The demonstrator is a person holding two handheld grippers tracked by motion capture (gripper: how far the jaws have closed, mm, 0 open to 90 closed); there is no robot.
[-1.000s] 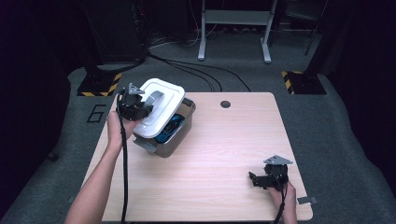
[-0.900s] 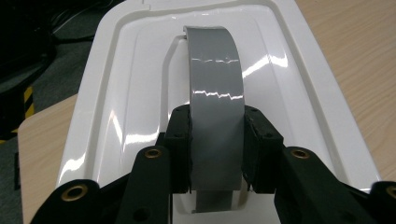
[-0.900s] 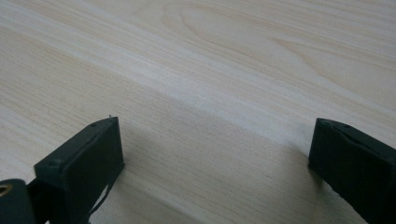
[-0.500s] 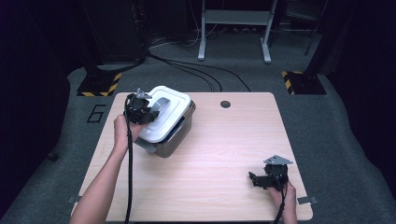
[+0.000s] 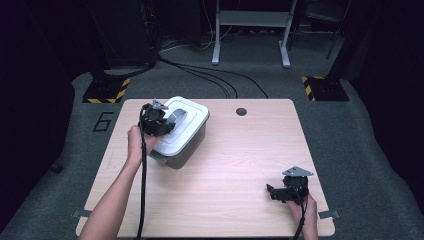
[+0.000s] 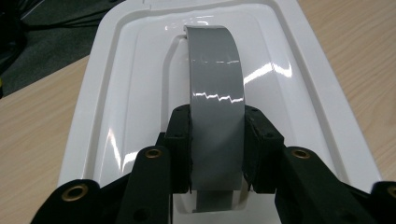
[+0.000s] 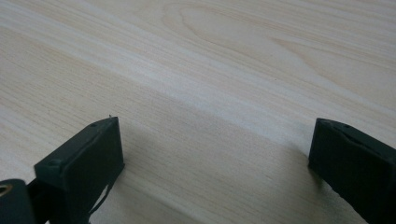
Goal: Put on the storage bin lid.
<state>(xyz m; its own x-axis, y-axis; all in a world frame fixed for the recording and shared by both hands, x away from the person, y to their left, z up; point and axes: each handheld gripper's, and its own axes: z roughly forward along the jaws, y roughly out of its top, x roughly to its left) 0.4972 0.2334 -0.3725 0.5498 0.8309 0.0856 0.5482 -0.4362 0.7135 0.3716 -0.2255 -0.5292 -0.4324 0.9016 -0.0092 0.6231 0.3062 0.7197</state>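
Clearly clamped: left gripper [image 6: 217,154] grasping the grey arched plastic handle [image 6: 215,93] of the white-lidded grey storage box [image 5: 187,131] at the tabletop's [image 5: 240,150] left; handle's length running straight ahead between the jaws. Right gripper [image 7: 215,154] released, well apart.

White lid [image 6: 140,93] with glossy grey handle [image 6: 217,107]; grey box body [image 5: 187,150]; black grippers [image 5: 159,121]; pale wood-grain table [image 5: 240,165]; grey carpet floor [image 5: 360,135].

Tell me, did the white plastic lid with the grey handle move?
Yes. The white plastic lid came down flat onto the grey box; before, it tilted above it.
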